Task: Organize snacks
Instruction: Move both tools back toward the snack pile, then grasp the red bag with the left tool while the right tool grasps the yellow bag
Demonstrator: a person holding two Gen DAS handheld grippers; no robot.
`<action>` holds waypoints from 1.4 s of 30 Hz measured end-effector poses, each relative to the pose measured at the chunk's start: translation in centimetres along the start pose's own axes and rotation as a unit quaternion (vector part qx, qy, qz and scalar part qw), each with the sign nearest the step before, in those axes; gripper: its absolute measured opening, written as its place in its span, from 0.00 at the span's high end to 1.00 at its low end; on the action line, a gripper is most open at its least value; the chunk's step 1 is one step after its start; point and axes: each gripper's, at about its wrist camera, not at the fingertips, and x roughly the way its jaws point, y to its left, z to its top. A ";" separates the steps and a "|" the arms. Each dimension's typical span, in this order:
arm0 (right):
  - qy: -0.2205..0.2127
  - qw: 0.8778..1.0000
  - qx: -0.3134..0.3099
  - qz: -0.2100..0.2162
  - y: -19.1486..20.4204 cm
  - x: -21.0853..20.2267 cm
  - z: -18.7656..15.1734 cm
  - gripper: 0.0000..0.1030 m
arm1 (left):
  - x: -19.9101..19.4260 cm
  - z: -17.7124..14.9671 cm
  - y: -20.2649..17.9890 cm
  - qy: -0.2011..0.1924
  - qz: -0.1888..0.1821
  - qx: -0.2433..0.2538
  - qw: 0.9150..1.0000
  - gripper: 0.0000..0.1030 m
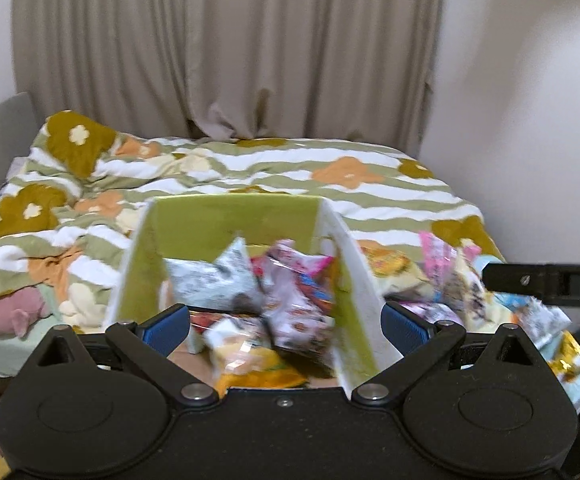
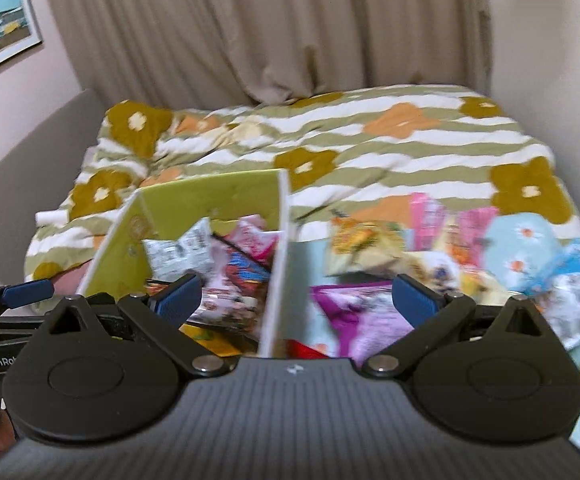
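Note:
A green-lined open box (image 1: 226, 216) with white walls stands in front of me and holds several snack packets (image 1: 290, 292). My left gripper (image 1: 284, 326) is open and empty, its blue pads either side of the box's near end. In the right wrist view the box (image 2: 210, 196) is at the left, with a pile of loose snack packets (image 2: 430, 248) to its right. A purple packet (image 2: 354, 312) lies near. My right gripper (image 2: 296, 298) is open and empty, straddling the box's right wall (image 2: 280, 264).
A bed with a flowered, striped duvet (image 1: 250, 168) lies behind the box, with curtains (image 1: 226, 40) beyond. The right gripper's body (image 1: 550, 282) shows at the right of the left wrist view. The left gripper (image 2: 26, 292) shows at the left of the right wrist view.

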 end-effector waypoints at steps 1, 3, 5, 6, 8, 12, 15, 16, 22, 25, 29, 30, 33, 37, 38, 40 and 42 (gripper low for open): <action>-0.005 1.000 0.003 -0.009 -0.8 -0.6 -0.3 0.00 | 0.0 -0.2 -0.6 0.001 -0.003 0.005 1.000 0.00; -0.013 1.000 0.012 -0.025 -2.7 -1.6 -0.8 0.00 | 0.1 -0.8 -2.4 0.003 -0.006 0.017 1.000 0.00; -0.016 0.999 0.021 -0.036 -4.7 -2.2 -1.3 0.00 | 0.2 -1.4 -4.2 0.006 -0.008 0.023 1.000 0.00; -0.016 0.999 0.026 -0.041 -5.8 -2.6 -1.5 0.00 | 0.3 -1.7 -5.2 0.008 -0.010 0.025 1.000 0.00; -0.013 0.998 0.035 -0.047 -7.9 -3.1 -2.1 0.00 | 0.6 -2.4 -7.1 0.014 -0.009 0.027 0.999 0.00; -0.001 0.997 0.056 -0.057 -12.3 -3.8 -3.5 0.00 | 1.7 -3.5 -11.0 0.029 -0.005 0.032 0.999 0.00; 0.012 0.995 0.065 -0.069 -15.4 -4.0 -4.6 0.00 | 2.8 -4.5 -13.6 0.036 0.005 0.048 0.998 0.00; 0.016 0.995 0.069 -0.073 -16.4 -3.9 -5.0 0.00 | 3.2 -4.7 -14.3 0.038 0.010 0.052 0.998 0.00; 0.047 0.990 0.095 -0.088 -21.2 -2.5 -7.0 0.00 | 6.9 -6.6 -17.8 0.056 0.050 0.067 0.995 0.04; 0.061 0.988 0.102 -0.097 -22.9 -1.6 -8.0 0.00 | 9.1 -7.6 -18.6 0.076 0.071 0.070 0.992 0.04; 0.078 0.985 0.110 -0.104 -24.1 -0.5 -9.3 0.00 | 11.4 -8.7 -19.2 0.095 0.100 0.077 0.988 0.08; 0.083 0.984 0.113 -0.106 -24.4 -0.2 -9.6 0.00 | 11.9 -8.9 -19.5 0.099 0.106 0.080 0.986 0.08; 0.095 0.981 0.123 -0.112 -25.3 0.6 -10.4 0.00 | 13.2 -9.4 -19.7 0.113 0.117 0.086 0.983 0.10; 0.108 0.979 0.131 -0.112 -25.9 1.5 -11.2 0.00 | 14.4 -10.1 -20.2 0.126 0.133 0.101 0.978 0.10; 0.111 0.978 0.131 -0.114 -26.1 1.8 -11.2 0.00 | 14.6 -10.3 -20.4 0.128 0.132 0.106 0.977 0.10; 0.112 0.977 0.140 -0.116 -26.5 2.2 -11.2 0.00 | 15.0 -10.5 -20.6 0.131 0.141 0.116 0.974 0.11; 0.114 0.975 0.151 -0.118 -26.9 2.6 -11.3 0.00 | 15.2 -10.5 -20.5 0.134 0.143 0.117 0.974 0.14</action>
